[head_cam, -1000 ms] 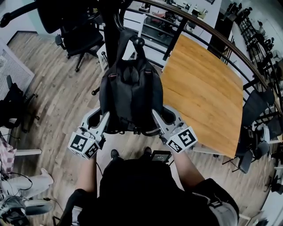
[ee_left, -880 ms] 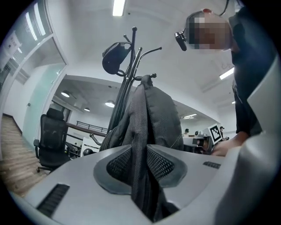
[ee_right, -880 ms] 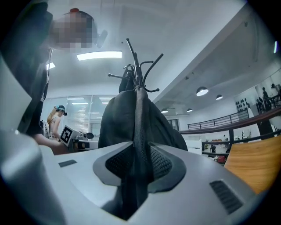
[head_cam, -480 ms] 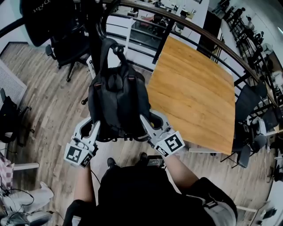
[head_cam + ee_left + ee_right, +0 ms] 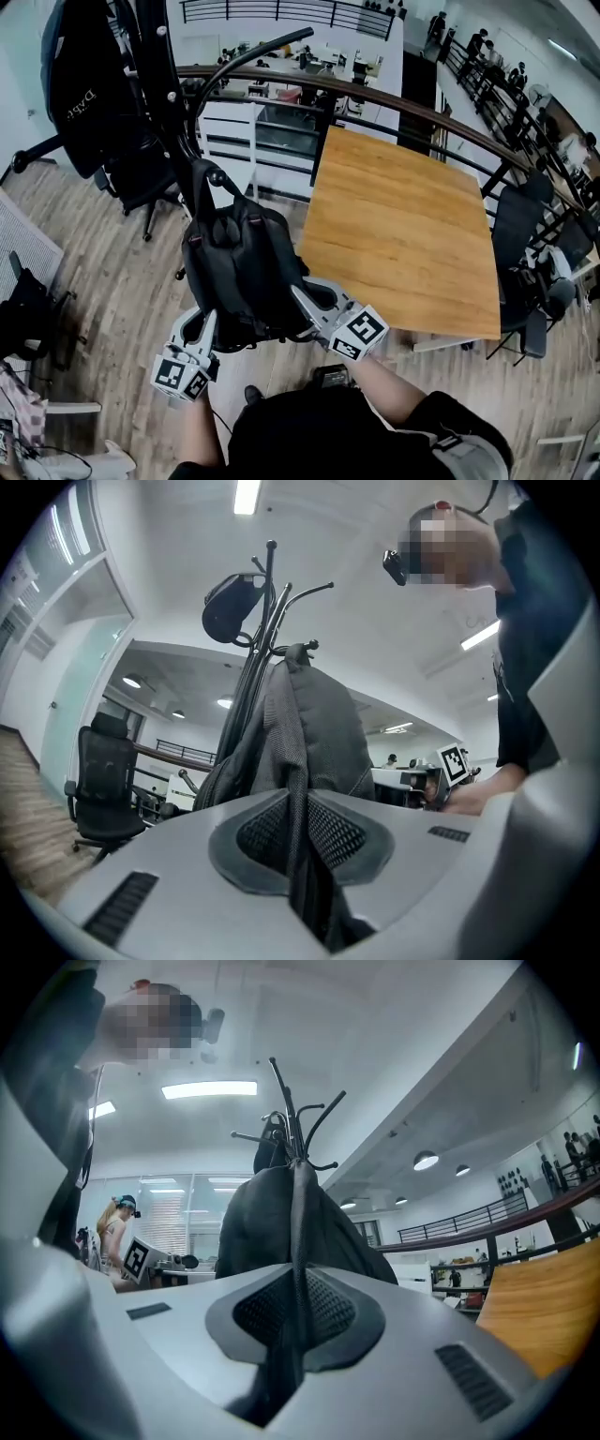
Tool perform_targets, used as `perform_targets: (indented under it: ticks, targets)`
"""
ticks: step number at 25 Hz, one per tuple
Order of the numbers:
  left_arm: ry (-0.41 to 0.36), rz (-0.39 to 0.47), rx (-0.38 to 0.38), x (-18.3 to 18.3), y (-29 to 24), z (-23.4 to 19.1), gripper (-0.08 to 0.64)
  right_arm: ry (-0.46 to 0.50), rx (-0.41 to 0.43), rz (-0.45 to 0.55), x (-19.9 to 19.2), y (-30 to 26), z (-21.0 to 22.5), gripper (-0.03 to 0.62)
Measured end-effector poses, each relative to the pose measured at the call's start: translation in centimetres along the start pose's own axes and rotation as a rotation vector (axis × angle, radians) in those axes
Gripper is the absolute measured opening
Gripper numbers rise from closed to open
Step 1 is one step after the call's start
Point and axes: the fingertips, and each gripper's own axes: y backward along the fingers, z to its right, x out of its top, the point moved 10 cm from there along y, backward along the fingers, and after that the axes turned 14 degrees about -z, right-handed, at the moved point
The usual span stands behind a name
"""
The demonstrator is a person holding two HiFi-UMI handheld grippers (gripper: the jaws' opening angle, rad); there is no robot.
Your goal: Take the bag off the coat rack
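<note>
A black backpack [image 5: 239, 272] hangs by its top loop from a hook on the dark coat rack [image 5: 164, 103]. My left gripper [image 5: 204, 323] pinches the bag's lower left edge. My right gripper [image 5: 302, 302] pinches its lower right edge. In the left gripper view a fold of bag fabric [image 5: 305, 742] runs between the mesh pads [image 5: 333, 836], and the jaws are still closing on it. The right gripper view shows the same: the bag [image 5: 286, 1218] rises from between the pads [image 5: 328, 1312] as those jaws close. The rack's top [image 5: 292, 1110] stands behind the bag.
A wooden table [image 5: 403, 234] stands right of the bag, against a curved railing [image 5: 375, 98]. A dark jacket [image 5: 84, 84] hangs on the rack's far side. A black office chair [image 5: 141, 178] stands behind the rack. Wooden floor [image 5: 112, 281] lies to the left.
Both grippers have stayed on the bag's lower sides while the bag and grippers shifted left and down in the picture. The head view has tilted up, showing more of the rack.
</note>
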Motion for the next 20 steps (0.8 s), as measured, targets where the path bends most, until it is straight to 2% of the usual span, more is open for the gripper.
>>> perform_targets:
  ticks: [7,11,16,20]
  targets:
    - [0.028,0.053,-0.036,2.4,1.8,1.3,0.055,-0.014,0.040,0.023,1.7,1.3,-1.1,0.048]
    - [0.016,0.092,-0.027,4.6,2.9,2.5,0.054,-0.008,0.087,0.065,3.6,2.0,-1.9,0.046]
    - [-0.029,0.072,0.005,7.7,3.9,4.7,0.054,-0.009,0.139,0.104,6.0,3.1,-2.2,0.044]
    - [-0.001,0.111,-0.003,8.2,5.8,5.9,0.052,-0.001,0.177,0.130,6.6,4.0,-3.3,0.044]
